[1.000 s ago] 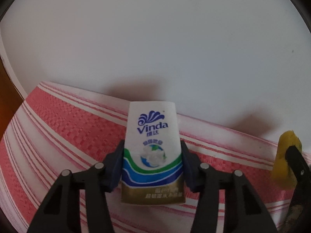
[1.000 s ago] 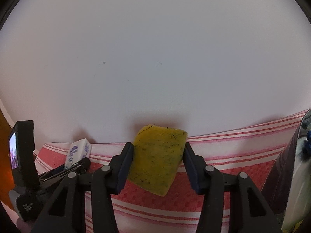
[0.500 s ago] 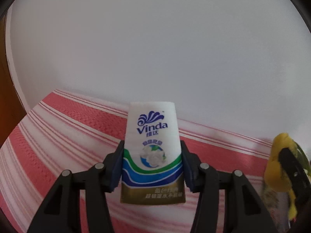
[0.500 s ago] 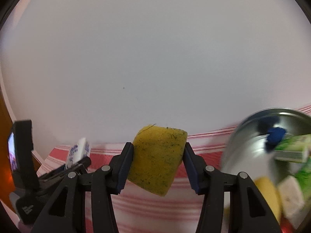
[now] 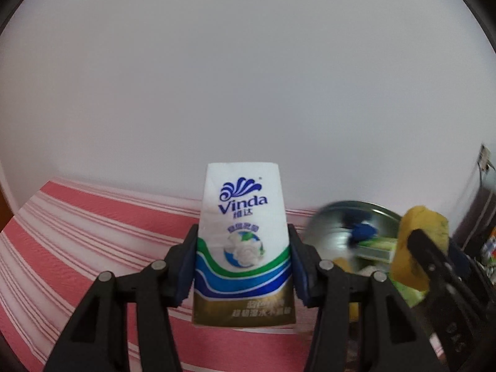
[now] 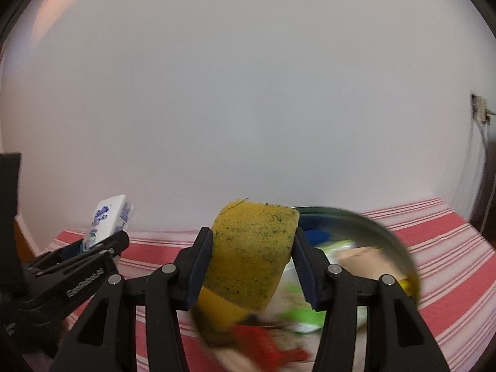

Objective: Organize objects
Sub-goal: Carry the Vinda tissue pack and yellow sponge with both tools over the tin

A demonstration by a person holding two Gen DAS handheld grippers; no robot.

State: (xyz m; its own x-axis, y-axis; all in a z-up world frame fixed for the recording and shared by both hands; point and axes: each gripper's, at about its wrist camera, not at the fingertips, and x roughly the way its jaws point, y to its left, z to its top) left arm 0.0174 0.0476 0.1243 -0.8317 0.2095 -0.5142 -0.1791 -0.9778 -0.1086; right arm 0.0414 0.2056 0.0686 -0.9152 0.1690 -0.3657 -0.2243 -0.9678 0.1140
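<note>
The left claw (image 5: 243, 266) pinches a white tissue pack (image 5: 243, 238) with blue and green waves and a gold bottom. The right claw (image 6: 252, 263) pinches a yellow sponge (image 6: 252, 254) with dark specks. Both are up in the air over the red striped worktop (image 5: 93, 238). Only the right view shows the red thing (image 6: 266, 344) at 6 o'clock. A blurry metal bowl (image 6: 384, 232) full of things sits at 3 o'clock. The worktop is bare toward 9 o'clock, up to the white wall (image 5: 248, 77).
</note>
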